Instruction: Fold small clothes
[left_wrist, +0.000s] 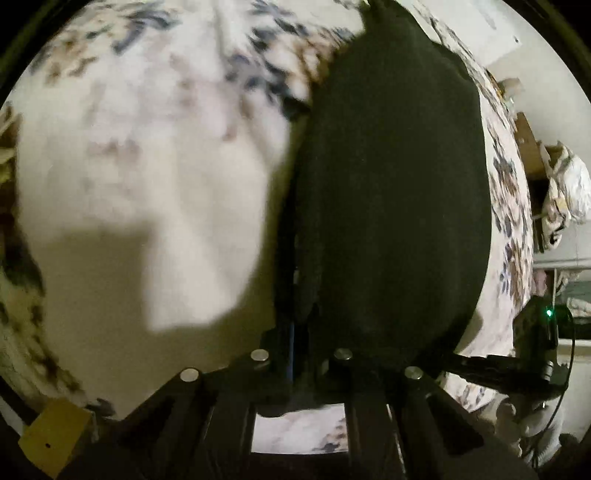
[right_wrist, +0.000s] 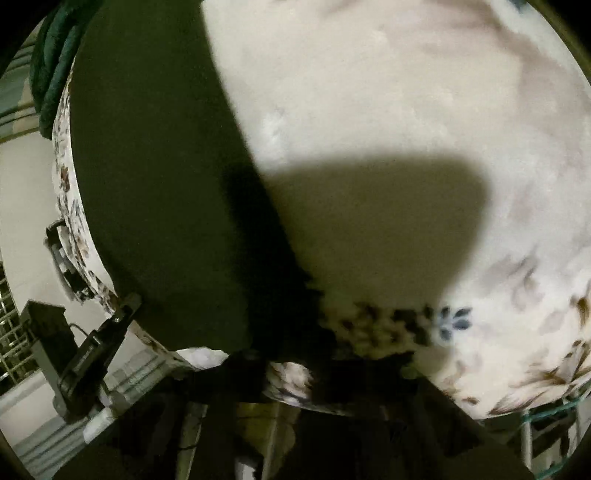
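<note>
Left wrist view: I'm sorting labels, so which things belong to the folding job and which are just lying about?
Job: dark cloth, left tongs, floral bedspread it lies on.

Lying about: white bag, yellow tag.

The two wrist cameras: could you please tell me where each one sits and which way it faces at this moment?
Left wrist: on the left gripper, close above the floral bedspread, facing along shut fingers pinching the dark garment; the right gripper shows at right.
Right wrist: on the right gripper, low over the same bed; fingers blurred and dark, the left gripper at left.
Shared: garment, bedspread, each other's gripper.
</note>
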